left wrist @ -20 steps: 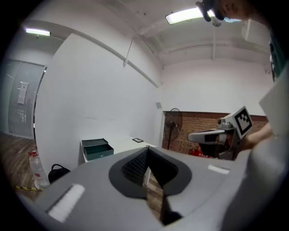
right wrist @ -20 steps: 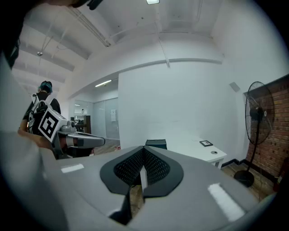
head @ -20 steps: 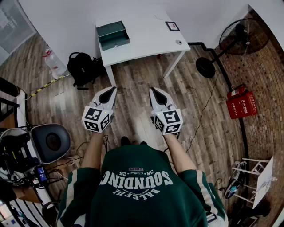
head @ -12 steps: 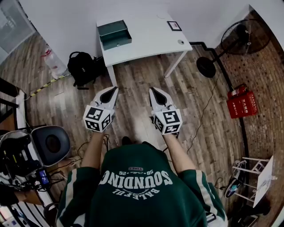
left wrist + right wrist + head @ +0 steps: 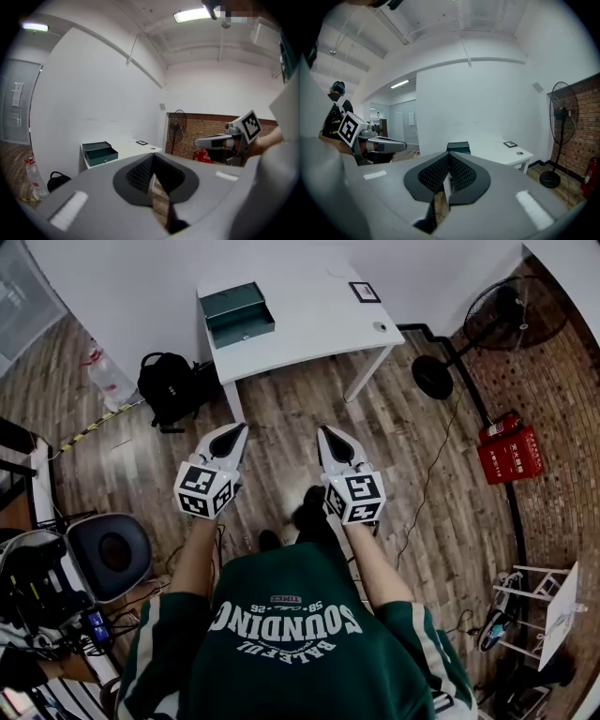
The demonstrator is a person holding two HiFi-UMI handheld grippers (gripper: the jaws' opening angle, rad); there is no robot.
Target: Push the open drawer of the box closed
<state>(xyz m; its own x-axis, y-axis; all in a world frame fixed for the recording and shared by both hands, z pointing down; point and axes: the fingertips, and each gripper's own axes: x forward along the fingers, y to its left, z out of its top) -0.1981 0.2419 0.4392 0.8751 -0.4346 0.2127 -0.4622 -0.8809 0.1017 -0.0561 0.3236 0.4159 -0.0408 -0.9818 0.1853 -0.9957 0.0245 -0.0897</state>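
A dark green box [image 5: 234, 304] stands on the far left corner of a white table [image 5: 314, 320], with its drawer [image 5: 242, 331] pulled out toward me. The box also shows small in the left gripper view [image 5: 98, 153] and in the right gripper view [image 5: 458, 147]. My left gripper [image 5: 234, 433] and right gripper [image 5: 327, 435] are held side by side over the wooden floor, well short of the table. Both point toward it. The two pairs of jaws are shut with nothing in them [image 5: 152, 164] [image 5: 448, 171].
A black backpack [image 5: 171, 385] and a water bottle [image 5: 106, 374] lie left of the table. A standing fan [image 5: 506, 320] and red fire extinguishers [image 5: 511, 454] are at the right. A round stool [image 5: 114, 554] and gear sit at my left. A small frame [image 5: 364, 292] lies on the table.
The person has stepped forward; a dark shoe now shows between the grippers. Both grippers keep the same pose and stay shut.
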